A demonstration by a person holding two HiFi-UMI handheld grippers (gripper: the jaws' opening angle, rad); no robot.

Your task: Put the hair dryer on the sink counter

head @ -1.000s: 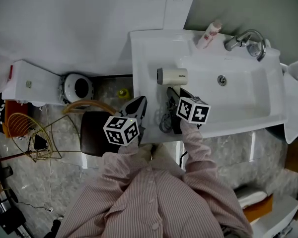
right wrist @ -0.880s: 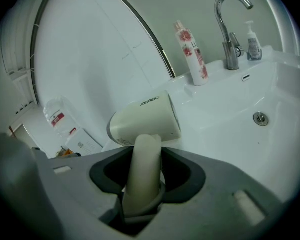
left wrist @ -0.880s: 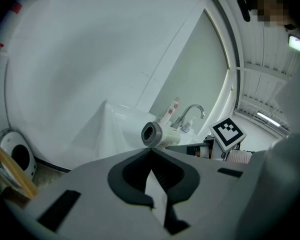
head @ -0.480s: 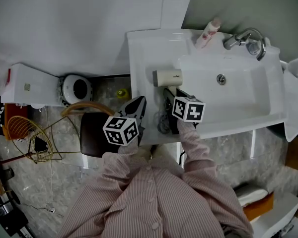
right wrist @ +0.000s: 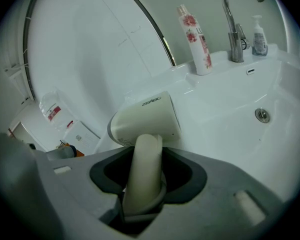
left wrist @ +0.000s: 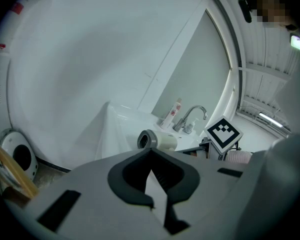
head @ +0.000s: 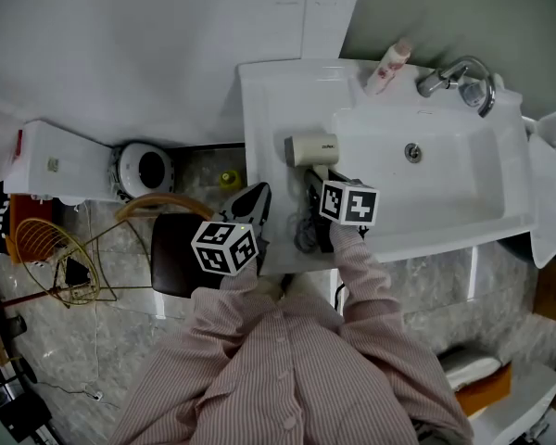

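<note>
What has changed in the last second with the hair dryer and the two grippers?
The right gripper, shut on the hair dryer handle, has carried it slightly left over the sink counter, away from the basin. The left gripper stays shut and empty; bottle and tap are unchanged.

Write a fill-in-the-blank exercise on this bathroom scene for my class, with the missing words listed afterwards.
1. The right tool is shut on the ____ of the hair dryer.
2. The left tool is shut and holds ____.
3. In the right gripper view, the flowered bottle stands to the ____ of the faucet.

Missing words: handle; nothing; left.
</note>
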